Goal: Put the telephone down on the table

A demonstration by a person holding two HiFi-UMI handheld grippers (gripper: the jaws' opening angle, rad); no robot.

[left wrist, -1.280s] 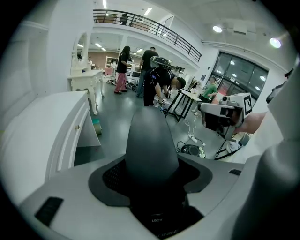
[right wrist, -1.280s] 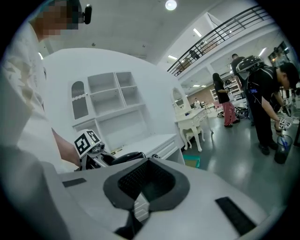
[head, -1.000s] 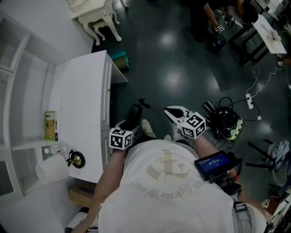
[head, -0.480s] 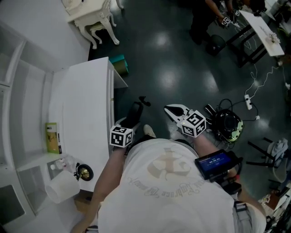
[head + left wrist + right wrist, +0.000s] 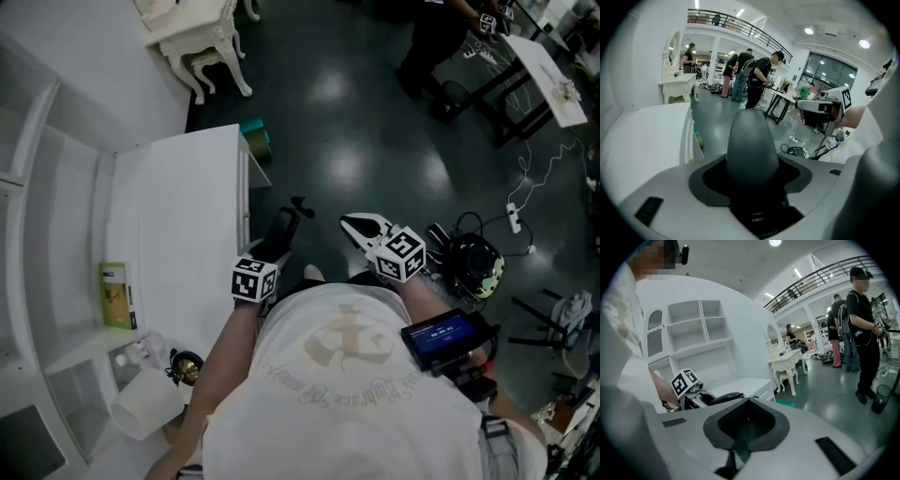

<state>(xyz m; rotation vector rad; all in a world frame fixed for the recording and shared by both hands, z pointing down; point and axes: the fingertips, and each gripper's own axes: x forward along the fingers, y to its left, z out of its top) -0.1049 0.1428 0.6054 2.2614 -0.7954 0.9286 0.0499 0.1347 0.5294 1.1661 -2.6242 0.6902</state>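
Note:
The telephone [image 5: 287, 223] is a black rounded handset, and my left gripper [image 5: 279, 236] is shut on it, out over the dark floor just right of the white table [image 5: 183, 216]. In the left gripper view the telephone [image 5: 751, 145] fills the space between the jaws, with the table [image 5: 647, 136] off to the left. The right gripper view shows the left gripper [image 5: 689, 390] holding the telephone [image 5: 723, 398] in front of the table [image 5: 750, 385]. My right gripper [image 5: 361, 226] hovers to the right, shut with nothing in it.
White shelves stand left of the table, with a green box [image 5: 117, 295], a small black-and-gold round object [image 5: 185, 367] and a white cylinder [image 5: 150, 410] nearby. A white carved stool [image 5: 192, 37] and a teal box [image 5: 255, 136] stand beyond. Cables and a helmet [image 5: 473, 262] lie at the right.
The view has swung, so the table and shelf items sit lower and further right in the picture. Both grippers keep nearly the same pose, and the left still holds the telephone.

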